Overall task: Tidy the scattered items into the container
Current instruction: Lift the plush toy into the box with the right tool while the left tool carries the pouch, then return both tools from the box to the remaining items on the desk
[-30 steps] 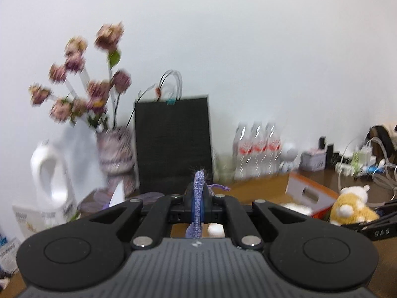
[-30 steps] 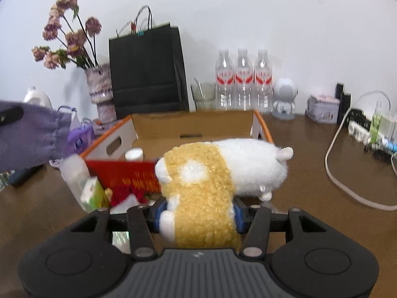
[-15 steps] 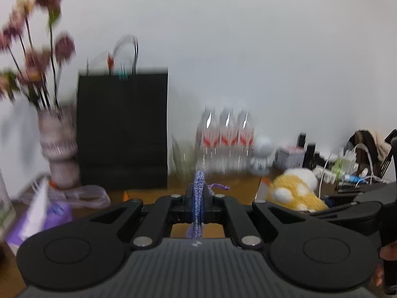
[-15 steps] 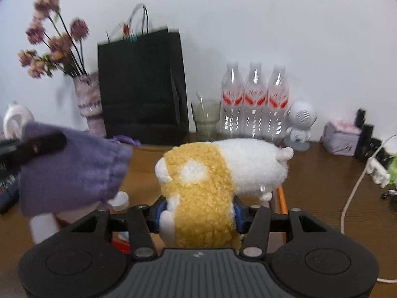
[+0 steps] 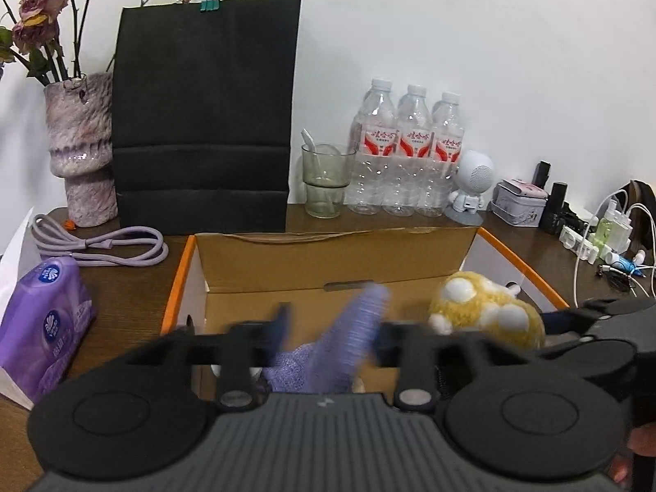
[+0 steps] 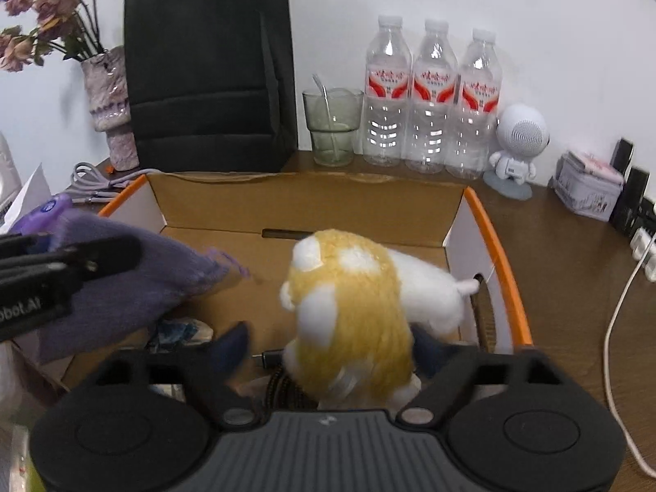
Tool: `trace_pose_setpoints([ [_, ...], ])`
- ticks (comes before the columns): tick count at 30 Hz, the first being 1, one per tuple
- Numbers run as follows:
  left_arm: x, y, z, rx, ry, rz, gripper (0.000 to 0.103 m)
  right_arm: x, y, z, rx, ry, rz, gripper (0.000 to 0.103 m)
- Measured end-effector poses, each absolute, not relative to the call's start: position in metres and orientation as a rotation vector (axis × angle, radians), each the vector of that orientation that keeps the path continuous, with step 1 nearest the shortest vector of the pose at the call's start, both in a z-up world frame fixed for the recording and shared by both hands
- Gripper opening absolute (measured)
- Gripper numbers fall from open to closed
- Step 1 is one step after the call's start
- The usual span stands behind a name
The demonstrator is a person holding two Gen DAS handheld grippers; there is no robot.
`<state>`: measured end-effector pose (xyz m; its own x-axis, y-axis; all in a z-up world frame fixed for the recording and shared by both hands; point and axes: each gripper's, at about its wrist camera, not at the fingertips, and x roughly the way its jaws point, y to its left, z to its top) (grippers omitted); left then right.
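Observation:
An open cardboard box with orange-edged flaps stands on the brown table; it also shows in the right wrist view. My left gripper is over the box with its jaws spread apart, and a purple knitted pouch is slipping out between them, blurred. My right gripper is over the box's right half, jaws apart, with the yellow and white plush toy loose between them. The plush also shows in the left wrist view, and the pouch in the right wrist view.
A black paper bag, a vase of dried flowers, a glass, three water bottles and a white robot figure stand behind the box. A purple tissue pack and cable lie left. Chargers and cords are right.
Both grippers moved over the box and tilted down. Both were shut on their items; now both jaws have opened and the pouch and plush are coming free.

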<state>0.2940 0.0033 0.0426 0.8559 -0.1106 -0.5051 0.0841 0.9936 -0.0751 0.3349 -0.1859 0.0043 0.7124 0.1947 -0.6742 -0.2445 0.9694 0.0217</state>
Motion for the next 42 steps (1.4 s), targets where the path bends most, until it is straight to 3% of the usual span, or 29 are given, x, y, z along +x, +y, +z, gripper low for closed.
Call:
trace_pose_setpoints([
  [2,0.292,0.004,0.045,-0.061,0.530,-0.084,0.089,0.329,-0.187,0.012,-0.074,0.715,0.242,0.102],
  [4,0.290,0.006,0.049,-0.067,0.528,-0.081,0.103,0.326,-0.191,0.019,-0.061,0.701,0.244,0.103],
  [19,0.190,0.031,0.088,-0.094,0.444,-0.148,0.103,0.235,-0.220,0.055,-0.006,0.587,0.291,0.103],
  [29,0.100,0.059,0.027,-0.131,0.542,-0.112,0.103,0.142,-0.248,0.016,-0.036,0.624,0.285,0.103],
  [34,0.082,0.070,-0.005,-0.263,0.616,-0.064,0.103,0.119,-0.252,-0.015,-0.008,0.672,0.228,0.103],
  [42,0.076,0.065,-0.015,-0.233,0.615,0.005,0.103,0.107,-0.257,-0.037,0.049,0.704,0.190,0.103],
])
